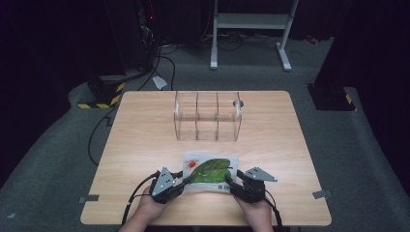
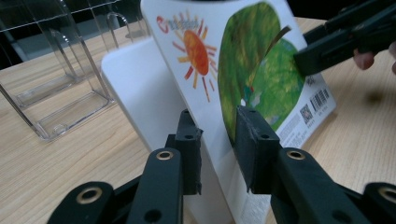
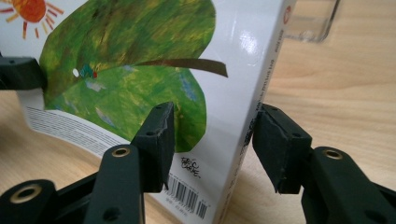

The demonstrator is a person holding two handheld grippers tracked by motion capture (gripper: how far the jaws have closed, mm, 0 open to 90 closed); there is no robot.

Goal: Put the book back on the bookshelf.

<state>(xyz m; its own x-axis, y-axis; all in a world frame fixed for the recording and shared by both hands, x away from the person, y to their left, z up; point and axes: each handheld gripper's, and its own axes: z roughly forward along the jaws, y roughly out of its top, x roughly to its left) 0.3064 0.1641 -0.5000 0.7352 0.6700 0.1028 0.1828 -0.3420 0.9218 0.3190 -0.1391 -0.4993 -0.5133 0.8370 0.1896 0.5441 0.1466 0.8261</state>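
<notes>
In the left gripper view the left gripper (image 2: pixel 219 135) has its two black fingers (image 2: pixel 189 140) clamped on the edge of the picture book (image 2: pixel 243 79), one pad on the white underside and the other on the printed cover beside the green leaf. In the right gripper view the right gripper (image 3: pixel 212 140) straddles the book's spine edge; its fingers (image 3: pixel 156 135) stand a little apart, the left pad just at the cover near the barcode and the right pad close to the spine, and I cannot tell whether they press on it yet. The book is tilted up off the surface (image 1: pixel 145 130), its cover showing an orange sun and a large green leaf on white. From the high view the book (image 1: pixel 210 169) lies near the front edge of the wooden surface, between the left gripper (image 1: pixel 181 181) and the right gripper (image 1: pixel 232 182), each held in one of the person's hands. Farther back, well apart from the book, a clear plastic organizer (image 1: pixel 208 116) with upright dividers stands near the middle of the surface.
</notes>
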